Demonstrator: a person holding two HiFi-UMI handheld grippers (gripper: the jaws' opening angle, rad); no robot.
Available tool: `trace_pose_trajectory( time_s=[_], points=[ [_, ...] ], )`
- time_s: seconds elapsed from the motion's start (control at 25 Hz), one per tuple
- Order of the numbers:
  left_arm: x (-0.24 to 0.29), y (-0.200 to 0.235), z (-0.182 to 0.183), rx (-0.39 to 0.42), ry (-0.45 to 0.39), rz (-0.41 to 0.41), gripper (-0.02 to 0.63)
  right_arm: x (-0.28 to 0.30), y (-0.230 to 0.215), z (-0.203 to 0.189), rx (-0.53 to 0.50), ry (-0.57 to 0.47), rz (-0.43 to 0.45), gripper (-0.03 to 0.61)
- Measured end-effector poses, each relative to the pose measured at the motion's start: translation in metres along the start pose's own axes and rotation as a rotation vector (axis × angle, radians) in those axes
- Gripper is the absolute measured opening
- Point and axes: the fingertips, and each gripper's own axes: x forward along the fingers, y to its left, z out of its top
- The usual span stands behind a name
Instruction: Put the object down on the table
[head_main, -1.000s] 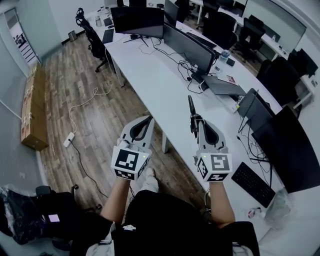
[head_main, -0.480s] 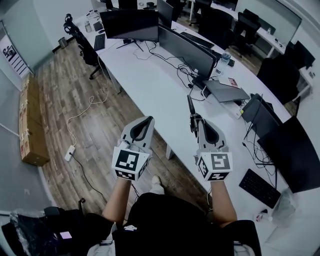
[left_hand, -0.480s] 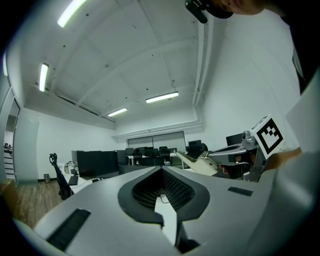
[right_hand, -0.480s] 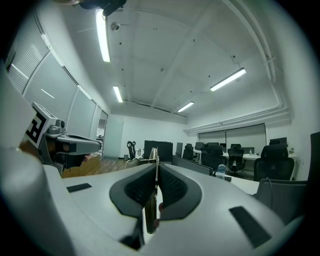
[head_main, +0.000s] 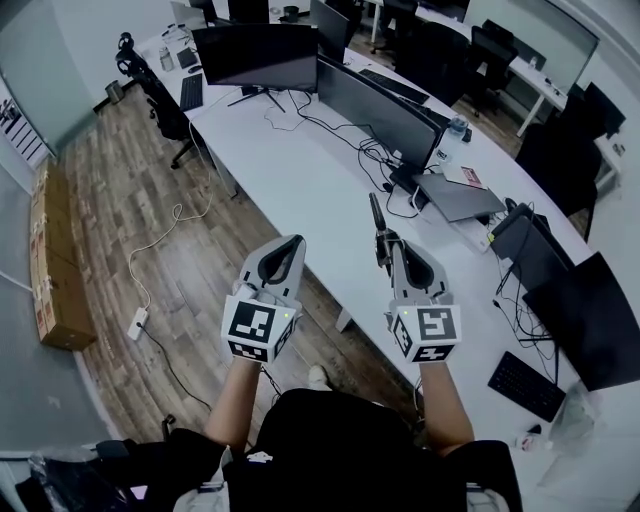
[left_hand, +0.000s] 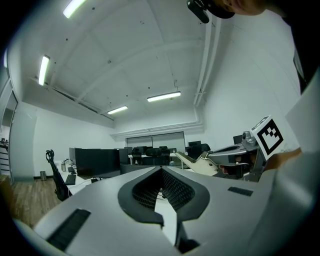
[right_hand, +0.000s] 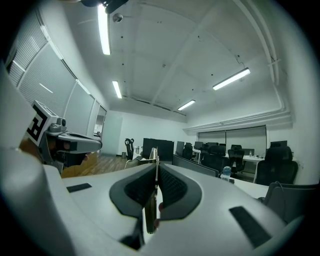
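Observation:
My right gripper (head_main: 384, 243) is shut on a thin, dark, flat object (head_main: 374, 212) that sticks out past the jaw tips over the near edge of the long white table (head_main: 300, 175). In the right gripper view the object (right_hand: 154, 162) shows edge-on, pinched between the two dark pads. My left gripper (head_main: 295, 242) hangs over the wood floor, left of the table. In the left gripper view its jaws (left_hand: 161, 170) meet at the tips with nothing between them.
Monitors (head_main: 255, 52) stand along the table with cables (head_main: 375, 150), a closed laptop (head_main: 458, 197) and a water bottle (head_main: 448, 135). A keyboard (head_main: 526, 385) lies at lower right. Office chairs (head_main: 150, 85) stand at the far left, and a power strip (head_main: 137, 323) lies on the floor.
Both grippers keep about the same pose and grip. The view has drifted, so the table and monitors sit a little lower and nearer in the frame.

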Motion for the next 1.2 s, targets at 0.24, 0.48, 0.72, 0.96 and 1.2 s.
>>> trace_pose_trajectory(
  time_s=[0.24,0.48,0.72,0.96,1.2],
  points=[
    [0.012,0.024,-0.013,-0.02,0.005,-0.004,0.014,0.024,0.008,-0.006,-0.008,0.013,-0.006,0.026],
    [0.026,0.033,-0.028,-0.045,0.032,-0.013,0.014,0.039,0.004,-0.017,-0.005,0.039,-0.008,0.026],
    [0.048,0.032,-0.046,-0.05,0.069,-0.026,0.014,0.057,-0.01,-0.033,0.013,0.064,-0.01,0.026],
    [0.077,0.03,-0.058,-0.074,0.099,-0.019,0.014,0.078,-0.029,-0.05,0.029,0.092,0.01,0.026],
    [0.103,0.033,-0.078,-0.097,0.132,-0.01,0.014,0.104,-0.043,-0.07,0.023,0.139,0.034,0.026]
  ],
)
